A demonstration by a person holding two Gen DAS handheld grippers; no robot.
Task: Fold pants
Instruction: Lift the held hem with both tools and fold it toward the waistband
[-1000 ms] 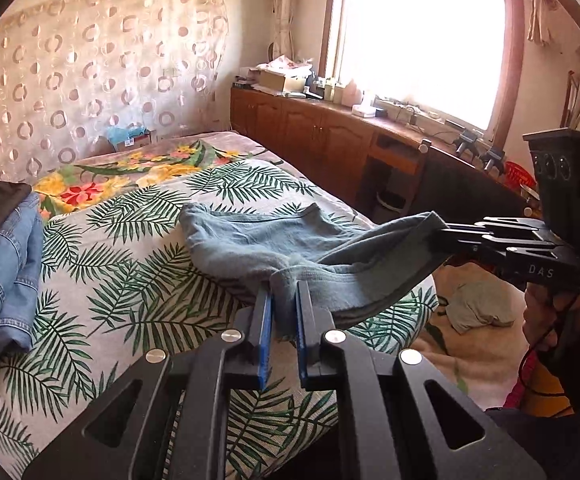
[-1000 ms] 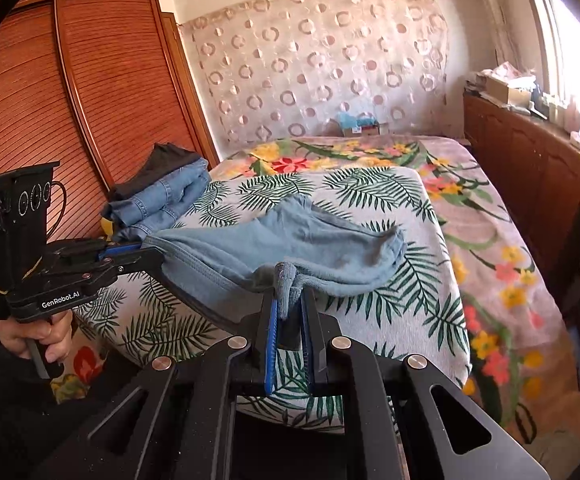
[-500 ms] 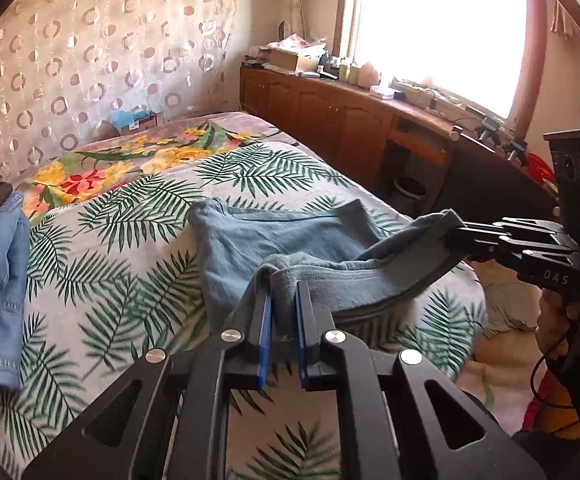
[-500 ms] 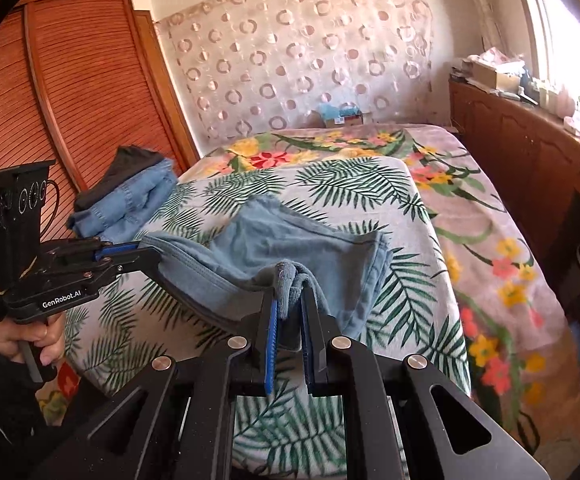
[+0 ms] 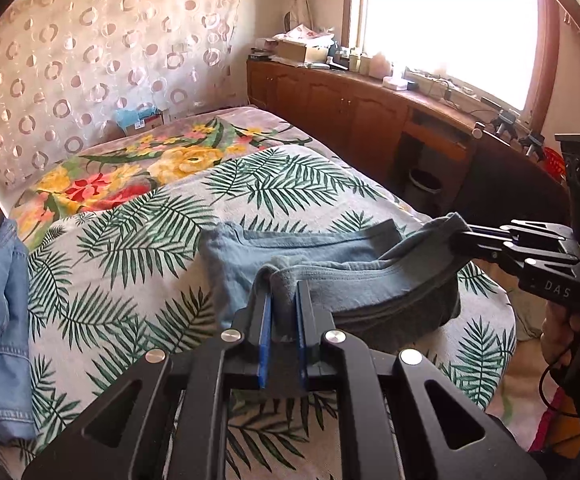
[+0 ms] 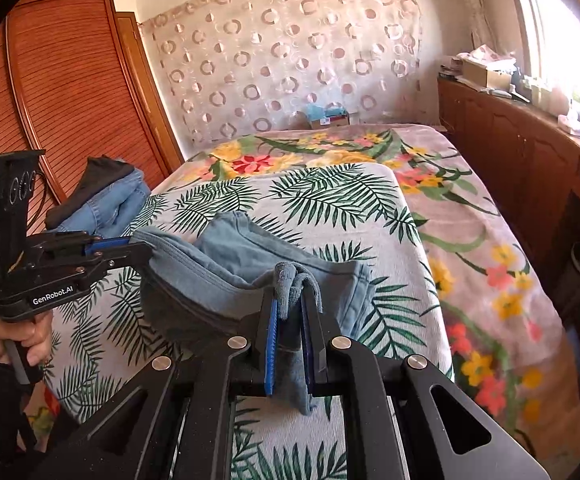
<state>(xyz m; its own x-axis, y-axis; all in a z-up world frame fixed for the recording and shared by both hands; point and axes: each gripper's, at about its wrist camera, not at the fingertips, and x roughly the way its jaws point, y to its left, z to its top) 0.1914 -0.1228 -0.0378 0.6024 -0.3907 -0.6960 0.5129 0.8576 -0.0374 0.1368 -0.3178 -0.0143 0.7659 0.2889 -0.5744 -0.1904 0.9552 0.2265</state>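
Both tools gripped the light-blue pants [image 5: 321,276] at frame center: left tool [image 5: 284,308] and right tool [image 6: 290,312] each pinched bunched fabric above the palm-print bed [image 5: 130,280].

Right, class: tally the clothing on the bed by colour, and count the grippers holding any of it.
Light blue pants, held up off the palm-leaf bedspread: 1
Blue denim garments in the pile by the wardrobe: at least 1, exact number unclear
Dark garment on top of that pile: 1
Grippers shut on the pants, left gripper and right gripper: 2
Total: at least 3 garments, 2 grippers
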